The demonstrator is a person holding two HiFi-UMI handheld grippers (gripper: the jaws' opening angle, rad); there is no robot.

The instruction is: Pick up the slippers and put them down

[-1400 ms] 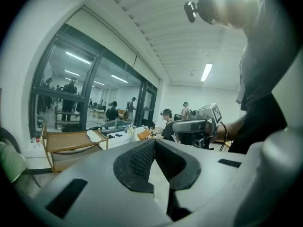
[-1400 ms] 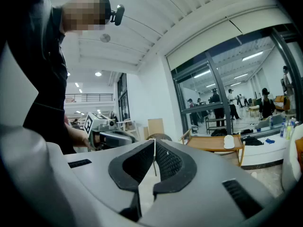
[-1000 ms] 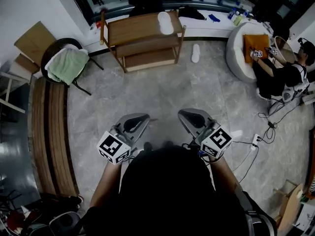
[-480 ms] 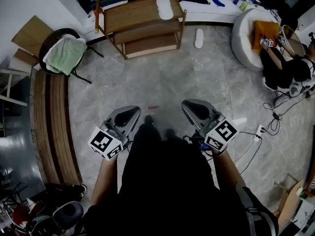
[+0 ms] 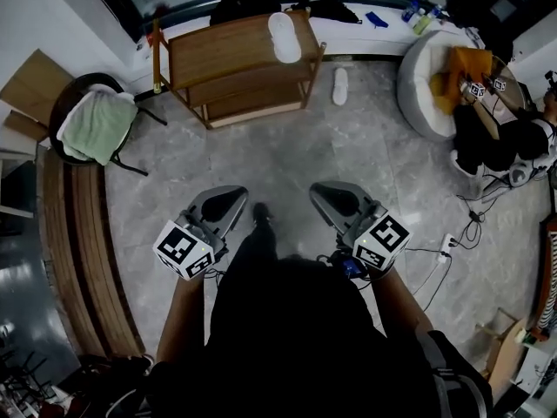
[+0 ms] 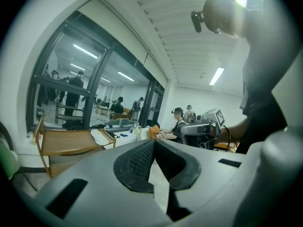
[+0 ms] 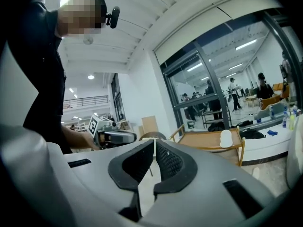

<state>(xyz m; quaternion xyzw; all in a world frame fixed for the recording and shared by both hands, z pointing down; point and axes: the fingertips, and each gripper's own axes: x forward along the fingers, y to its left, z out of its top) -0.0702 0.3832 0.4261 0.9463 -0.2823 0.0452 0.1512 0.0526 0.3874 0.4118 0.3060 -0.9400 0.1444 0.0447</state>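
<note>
One white slipper [image 5: 284, 36] lies on top of the wooden shelf [image 5: 218, 55] at the far side of the room. It also shows in the left gripper view [image 6: 99, 136] and the right gripper view [image 7: 226, 138]. A second white slipper [image 5: 340, 85] lies on the floor just right of the shelf. My left gripper [image 5: 233, 195] and right gripper [image 5: 324, 192] are held side by side in front of me, well short of the shelf and pointing toward it. Both are shut with nothing between the jaws.
A chair with a green towel [image 5: 94, 122] stands left of the shelf, and a long wooden bench [image 5: 83, 242] runs along the left wall. At right are a white pouf [image 5: 424, 81], a seated person [image 5: 500, 142], and cables with a power strip [image 5: 450, 244] on the floor.
I have stepped across the floor toward the shelf, and both grippers came along side by side. Their jaws stayed shut. The slippers have not moved.
</note>
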